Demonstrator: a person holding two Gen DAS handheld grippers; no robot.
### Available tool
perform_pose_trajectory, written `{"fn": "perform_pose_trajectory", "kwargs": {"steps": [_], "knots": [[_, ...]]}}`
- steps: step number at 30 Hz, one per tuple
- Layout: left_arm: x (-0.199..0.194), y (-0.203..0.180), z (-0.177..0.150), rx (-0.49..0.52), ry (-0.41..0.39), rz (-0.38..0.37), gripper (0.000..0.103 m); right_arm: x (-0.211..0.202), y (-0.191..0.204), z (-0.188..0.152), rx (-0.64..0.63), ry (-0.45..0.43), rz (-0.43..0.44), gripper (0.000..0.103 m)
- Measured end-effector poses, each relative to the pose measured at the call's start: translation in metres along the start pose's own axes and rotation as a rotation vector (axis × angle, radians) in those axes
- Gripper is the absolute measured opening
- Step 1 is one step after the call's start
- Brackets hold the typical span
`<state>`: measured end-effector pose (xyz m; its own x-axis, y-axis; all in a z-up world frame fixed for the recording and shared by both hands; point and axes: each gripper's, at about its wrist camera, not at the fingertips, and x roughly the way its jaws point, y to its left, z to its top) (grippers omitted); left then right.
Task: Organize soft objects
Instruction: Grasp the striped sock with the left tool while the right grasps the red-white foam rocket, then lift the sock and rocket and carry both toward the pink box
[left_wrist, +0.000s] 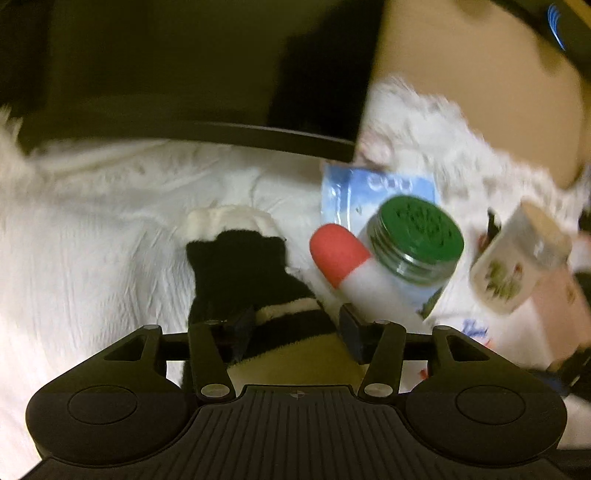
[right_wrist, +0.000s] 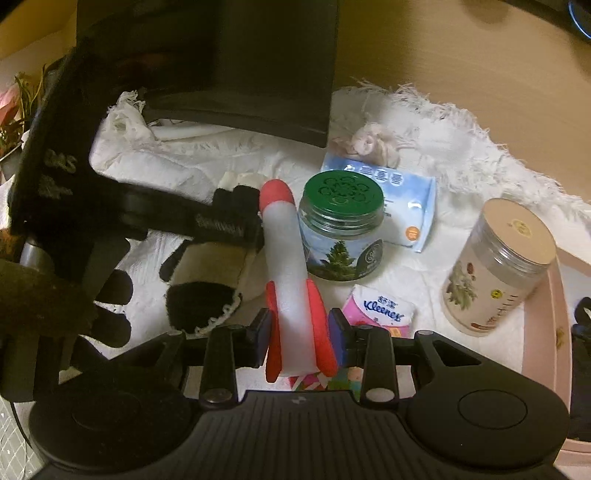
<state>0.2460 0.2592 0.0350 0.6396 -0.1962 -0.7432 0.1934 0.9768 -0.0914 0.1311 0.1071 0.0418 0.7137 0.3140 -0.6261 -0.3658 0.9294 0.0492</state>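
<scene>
My left gripper (left_wrist: 297, 325) is shut on a black, cream and yellow striped plush toy (left_wrist: 240, 273), which hangs forward over the white cloth (left_wrist: 92, 229). My right gripper (right_wrist: 298, 332) is shut on a foam rocket (right_wrist: 290, 273) with a white body, red nose and red fins. The rocket's nose also shows in the left wrist view (left_wrist: 338, 251). The left gripper and its plush toy (right_wrist: 207, 273) show in the right wrist view, left of the rocket.
A green-lidded glass jar (right_wrist: 340, 221) stands just beyond the rocket, with a blue wipes pack (right_wrist: 402, 199) behind it. A clear beige-lidded jar (right_wrist: 498, 266), a pink Kleenex pack (right_wrist: 380, 314), a pink tray rim (right_wrist: 550, 314) and a dark box (right_wrist: 236, 66) are around.
</scene>
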Motion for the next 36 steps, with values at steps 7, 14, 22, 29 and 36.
{"fn": "perform_pose_trajectory", "kwargs": {"steps": [7, 14, 22, 29, 36], "knots": [[-0.003, 0.016, -0.005, 0.019, -0.001, 0.067, 0.090, -0.012, -0.010, -0.003, 0.029, -0.038, -0.034, 0.031], [0.025, 0.023, -0.002, -0.093, 0.076, 0.008, 0.095, -0.015, -0.030, -0.008, 0.092, -0.025, -0.054, 0.032], [0.038, 0.021, 0.002, -0.056, 0.084, 0.032, 0.098, -0.034, -0.028, -0.017, 0.093, -0.046, -0.059, 0.056], [0.021, 0.029, -0.010, -0.082, 0.017, -0.031, 0.078, -0.044, -0.028, -0.018, 0.096, -0.077, -0.099, 0.063], [-0.001, 0.041, -0.014, -0.115, 0.018, -0.051, 0.068, -0.048, -0.024, -0.018, 0.079, -0.117, -0.145, 0.077]]}}
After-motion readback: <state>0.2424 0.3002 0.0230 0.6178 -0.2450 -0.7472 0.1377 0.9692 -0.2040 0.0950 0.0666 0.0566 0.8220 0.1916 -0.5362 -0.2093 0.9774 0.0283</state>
